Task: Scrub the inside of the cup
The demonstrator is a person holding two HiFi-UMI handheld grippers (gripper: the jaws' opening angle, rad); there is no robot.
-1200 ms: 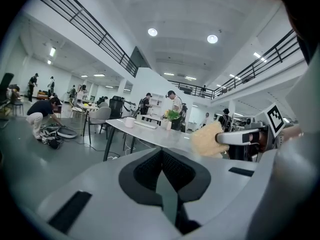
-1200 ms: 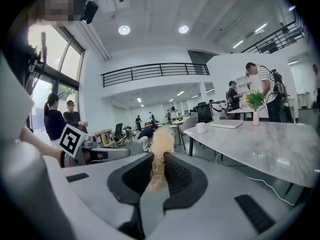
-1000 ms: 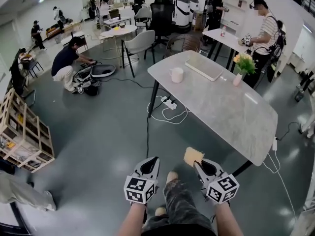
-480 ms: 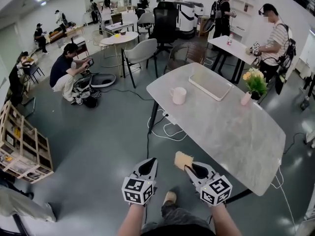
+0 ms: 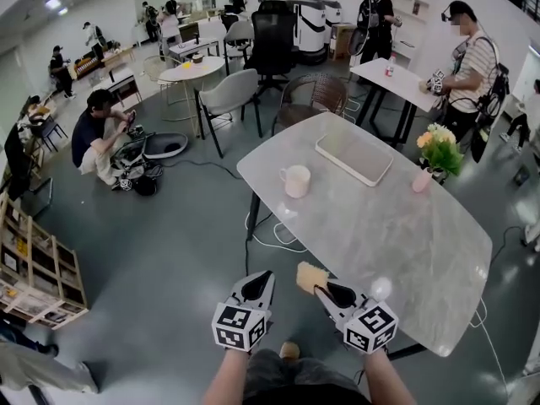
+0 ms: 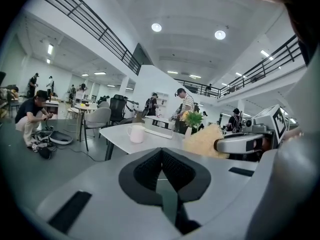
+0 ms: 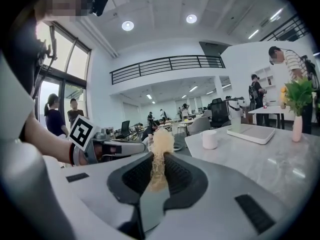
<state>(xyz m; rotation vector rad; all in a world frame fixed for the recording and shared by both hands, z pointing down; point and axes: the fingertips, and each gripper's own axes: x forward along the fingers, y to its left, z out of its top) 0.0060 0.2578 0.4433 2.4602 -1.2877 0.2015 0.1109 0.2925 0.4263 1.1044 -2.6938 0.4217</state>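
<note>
sponge (image 5: 310,276) is pinched edge-on in the closed jaws of the right gripper (image 5: 325,288), with most of it sticking out past the tips, probably so the free end can reach down inside the cup (image 5: 296,180). the cup stands upright on the table (image 5: 396,243), at about twelve o'clock from both grippers and well apart. the left gripper (image 5: 256,282) is fully closed on nothing, so it must open before steadying the cup.

The left hand-held gripper (image 5: 262,276) and right hand-held gripper (image 5: 322,288) with its sponge (image 5: 309,275) have neared the table (image 5: 396,226).
</note>
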